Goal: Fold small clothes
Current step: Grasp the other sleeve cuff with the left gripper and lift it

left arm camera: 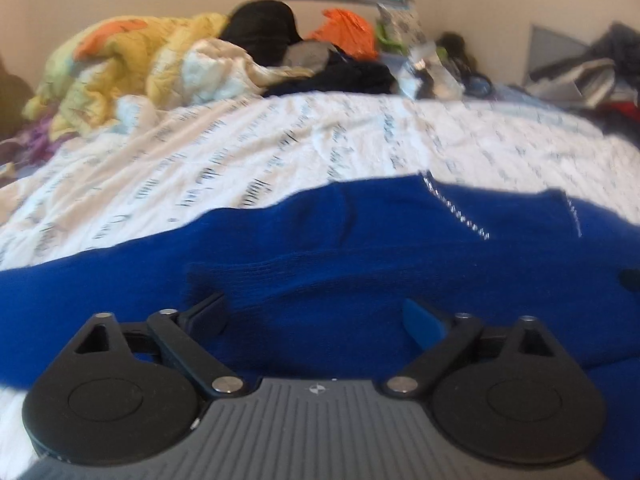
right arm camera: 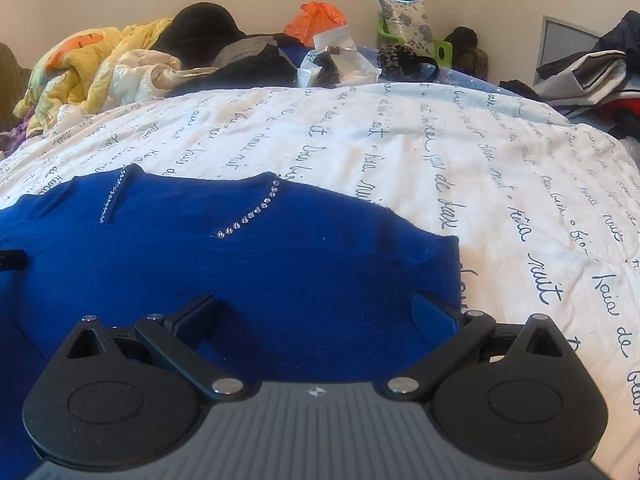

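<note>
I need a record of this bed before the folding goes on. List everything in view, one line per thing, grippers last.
Blue sweater: one, royal blue with two rows of clear stones, flat at the near edge of the bed.
Bedspread: one, white with dark script, under the sweater.
Quilt: one, yellow with orange patches, bunched far left.
Dark clothes: a pile, black and grey, far middle.
Plastic bag: one, orange, by the wall.
Clear bag: one, see-through with dark contents, far middle.
Cushion: one, white with blue flowers, under the window.
Clothes stack: one, grey, dark and red, far right.
Left gripper: one, black, open over the sweater.
Right gripper: one, black, open over the sweater.
</note>
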The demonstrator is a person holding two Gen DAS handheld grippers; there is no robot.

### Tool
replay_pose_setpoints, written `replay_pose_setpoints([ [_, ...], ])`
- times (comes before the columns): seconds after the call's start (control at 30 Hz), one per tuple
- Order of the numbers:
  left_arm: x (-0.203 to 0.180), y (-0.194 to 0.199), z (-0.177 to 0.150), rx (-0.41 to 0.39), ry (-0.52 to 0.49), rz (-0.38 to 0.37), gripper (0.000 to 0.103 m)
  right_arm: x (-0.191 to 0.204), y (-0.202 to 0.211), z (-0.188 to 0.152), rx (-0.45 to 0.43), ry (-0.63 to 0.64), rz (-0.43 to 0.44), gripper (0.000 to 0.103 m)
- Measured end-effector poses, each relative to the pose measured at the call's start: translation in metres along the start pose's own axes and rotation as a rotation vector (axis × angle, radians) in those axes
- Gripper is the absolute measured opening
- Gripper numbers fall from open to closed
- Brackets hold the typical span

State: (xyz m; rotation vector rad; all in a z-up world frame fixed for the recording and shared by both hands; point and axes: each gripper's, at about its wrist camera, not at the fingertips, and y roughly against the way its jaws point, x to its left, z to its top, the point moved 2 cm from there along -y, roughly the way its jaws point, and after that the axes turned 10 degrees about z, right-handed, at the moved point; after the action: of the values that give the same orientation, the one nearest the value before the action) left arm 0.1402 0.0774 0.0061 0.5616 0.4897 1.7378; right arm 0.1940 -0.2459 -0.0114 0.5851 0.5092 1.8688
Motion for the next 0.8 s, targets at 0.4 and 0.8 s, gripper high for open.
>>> replay_pose_setpoints([
  [0.4, 0.338, 0.052, -0.051, 0.016, 0.971, 0.265, 0.100, -0.001, -0.002, 0.000, -0.012, -0.002, -0.015, 0.103],
  [0.8, 0.400, -0.005, -0.048, 0.176, 1.046, 0.326, 0.026, 0.000, -0.002, 0.000, -0.014, -0.003, -0.020, 0.103],
])
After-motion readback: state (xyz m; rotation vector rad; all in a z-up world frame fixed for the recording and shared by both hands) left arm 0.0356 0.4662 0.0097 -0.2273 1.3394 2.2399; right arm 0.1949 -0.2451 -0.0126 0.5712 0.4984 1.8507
